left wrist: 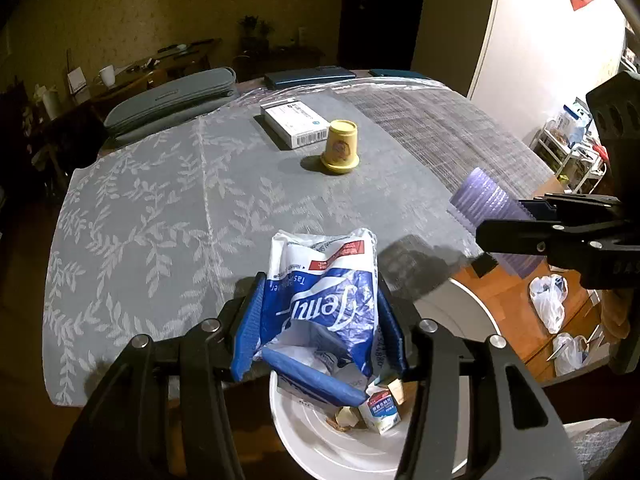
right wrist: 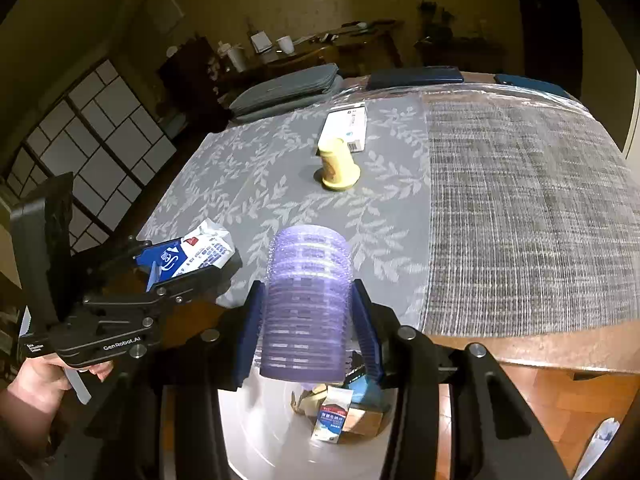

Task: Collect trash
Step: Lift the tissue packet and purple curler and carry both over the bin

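The table under its grey leaf-patterned cloth (left wrist: 160, 200) still carries an upturned yellow plastic cup (left wrist: 340, 146) and a flat white cardboard box (left wrist: 294, 124), so I judge the job partly done. Beside its near edge, the round white bin (left wrist: 320, 448) already holds a small milk carton (right wrist: 333, 416) and cardboard scraps. Over it, the left gripper (left wrist: 320, 320) pinches a crumpled blue-and-white tissue wrapper (left wrist: 332, 288), and the right gripper (right wrist: 308, 320) clamps a ribbed purple plastic cup (right wrist: 306, 300), neither dropped yet.

Left tongs (left wrist: 320, 320) grip tissue wrapper (left wrist: 324, 296) above bin (left wrist: 320, 448).
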{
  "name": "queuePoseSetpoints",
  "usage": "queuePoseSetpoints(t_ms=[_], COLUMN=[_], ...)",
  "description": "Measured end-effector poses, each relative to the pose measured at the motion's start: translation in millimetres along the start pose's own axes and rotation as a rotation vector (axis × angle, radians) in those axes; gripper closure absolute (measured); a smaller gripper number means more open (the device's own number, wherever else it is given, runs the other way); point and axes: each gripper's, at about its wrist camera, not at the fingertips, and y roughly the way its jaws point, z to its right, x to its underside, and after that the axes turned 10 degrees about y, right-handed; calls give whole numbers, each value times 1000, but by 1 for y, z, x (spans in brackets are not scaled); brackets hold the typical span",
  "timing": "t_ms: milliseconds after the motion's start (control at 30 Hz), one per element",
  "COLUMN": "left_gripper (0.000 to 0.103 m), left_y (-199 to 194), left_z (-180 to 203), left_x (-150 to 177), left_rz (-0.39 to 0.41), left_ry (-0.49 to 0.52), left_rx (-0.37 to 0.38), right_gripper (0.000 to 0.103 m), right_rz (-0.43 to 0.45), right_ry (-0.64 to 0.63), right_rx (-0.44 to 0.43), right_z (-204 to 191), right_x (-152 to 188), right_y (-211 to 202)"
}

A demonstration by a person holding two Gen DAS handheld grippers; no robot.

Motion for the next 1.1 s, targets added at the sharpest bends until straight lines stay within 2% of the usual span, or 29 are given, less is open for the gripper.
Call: queuePoseSetpoints(t_ms=[767,1100], left_gripper=[51,51], left_y=[-10,-3], left_z=[41,51], left_x=[29,43], left_rz=[-52,-100], left_ry=[22,10], left_rx=[6,16], right_gripper=[60,60], right_rz=[-65,-126], right_ry=[-38,-40], right_rx=[37,49], right_z=[5,15], right_x=[46,69], right_y=[-6,2])
